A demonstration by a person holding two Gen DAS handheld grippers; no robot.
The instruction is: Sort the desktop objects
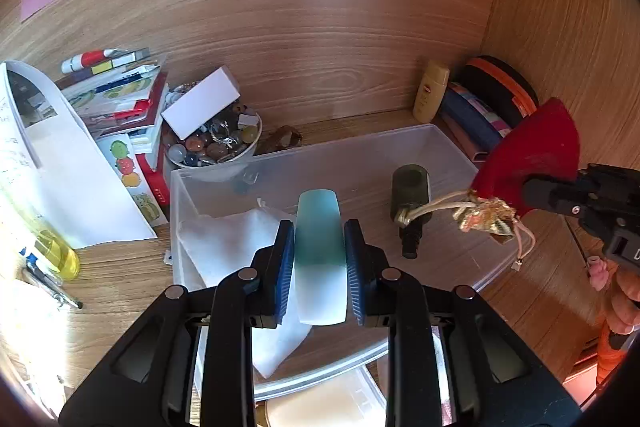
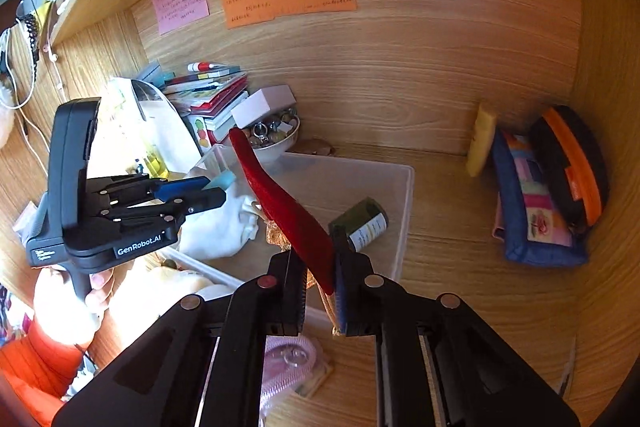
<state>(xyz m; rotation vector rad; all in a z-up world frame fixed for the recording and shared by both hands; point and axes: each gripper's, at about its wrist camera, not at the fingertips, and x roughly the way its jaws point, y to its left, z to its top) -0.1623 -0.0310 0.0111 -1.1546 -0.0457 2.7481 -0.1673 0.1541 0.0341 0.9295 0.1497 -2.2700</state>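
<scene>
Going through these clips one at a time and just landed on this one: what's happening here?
A person is sorting desk clutter into a clear plastic bin. The left claw is shut on a teal-and-white flat piece, held above the bin. The right claw grips a red drawstring pouch over the bin's edge. A dark green bottle and a white cloth bag already lie inside.

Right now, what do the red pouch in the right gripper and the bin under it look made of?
Red pouch: soft fabric, likely velvet or flocked cloth; matte, fuzzy face, gold drawstring trim at the neck. Right gripper pinches it flat.
Bin: translucent plastic, frosted finish; the wood grain shows dimly through its walls.
</scene>
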